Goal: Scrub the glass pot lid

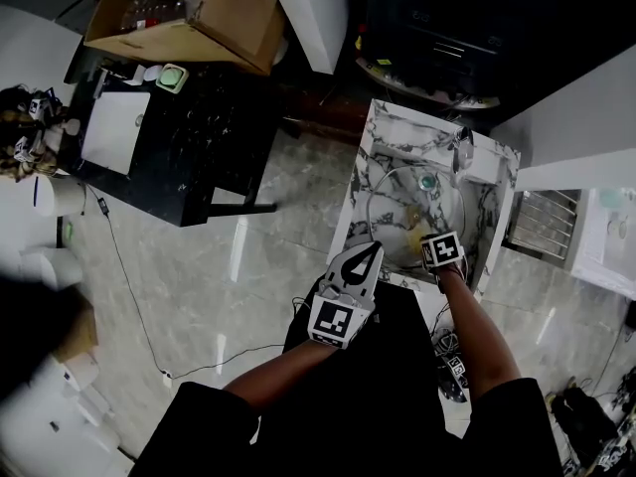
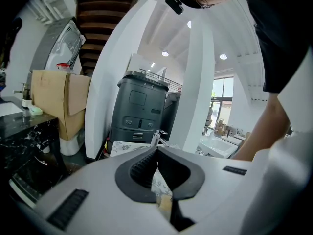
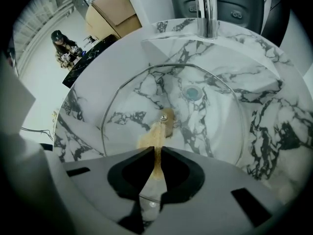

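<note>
Right gripper (image 3: 155,150) is seen clamped shut on a tan scrub pad (image 3: 148,140), set against the glass pot lid (image 3: 205,124), which lies flat in the marble sink (image 3: 279,131). Left gripper (image 2: 156,150) is held closed and empty, away from the sink. Wet glass is judged slippery, rigid and breakable, so hold is best taken at the metal rim (image 3: 104,114)

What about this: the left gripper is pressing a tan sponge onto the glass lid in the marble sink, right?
Not quite: it is the right gripper, not the left. The right gripper view shows its jaws shut on the tan sponge, pressing it onto the glass lid in the marble sink. The left gripper is shut on nothing.
</note>
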`<state>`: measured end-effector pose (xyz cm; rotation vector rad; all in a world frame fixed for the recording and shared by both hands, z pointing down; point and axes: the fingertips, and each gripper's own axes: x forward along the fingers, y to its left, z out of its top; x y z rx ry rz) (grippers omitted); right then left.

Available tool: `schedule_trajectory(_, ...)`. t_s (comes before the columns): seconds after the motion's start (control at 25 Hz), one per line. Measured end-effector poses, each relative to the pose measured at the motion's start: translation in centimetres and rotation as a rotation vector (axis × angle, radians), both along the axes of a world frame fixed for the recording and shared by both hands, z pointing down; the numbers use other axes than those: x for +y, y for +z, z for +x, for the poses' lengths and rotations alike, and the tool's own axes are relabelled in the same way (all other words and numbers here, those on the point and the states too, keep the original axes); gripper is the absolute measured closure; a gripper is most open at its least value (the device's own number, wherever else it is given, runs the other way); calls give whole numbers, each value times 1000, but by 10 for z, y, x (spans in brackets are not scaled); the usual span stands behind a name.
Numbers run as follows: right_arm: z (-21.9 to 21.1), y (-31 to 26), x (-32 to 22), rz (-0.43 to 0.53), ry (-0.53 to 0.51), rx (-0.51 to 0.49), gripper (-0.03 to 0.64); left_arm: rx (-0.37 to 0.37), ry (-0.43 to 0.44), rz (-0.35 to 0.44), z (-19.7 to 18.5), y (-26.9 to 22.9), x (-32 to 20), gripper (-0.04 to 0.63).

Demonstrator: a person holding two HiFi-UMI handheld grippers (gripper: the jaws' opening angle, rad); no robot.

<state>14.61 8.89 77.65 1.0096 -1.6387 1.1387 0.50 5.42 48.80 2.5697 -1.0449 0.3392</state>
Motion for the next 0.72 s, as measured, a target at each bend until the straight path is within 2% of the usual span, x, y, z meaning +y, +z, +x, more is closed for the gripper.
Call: schedule_trajectory(0.72,-73,-1,-22,-54,-36,-53,560,8,27,-10,-41,9,-34,580)
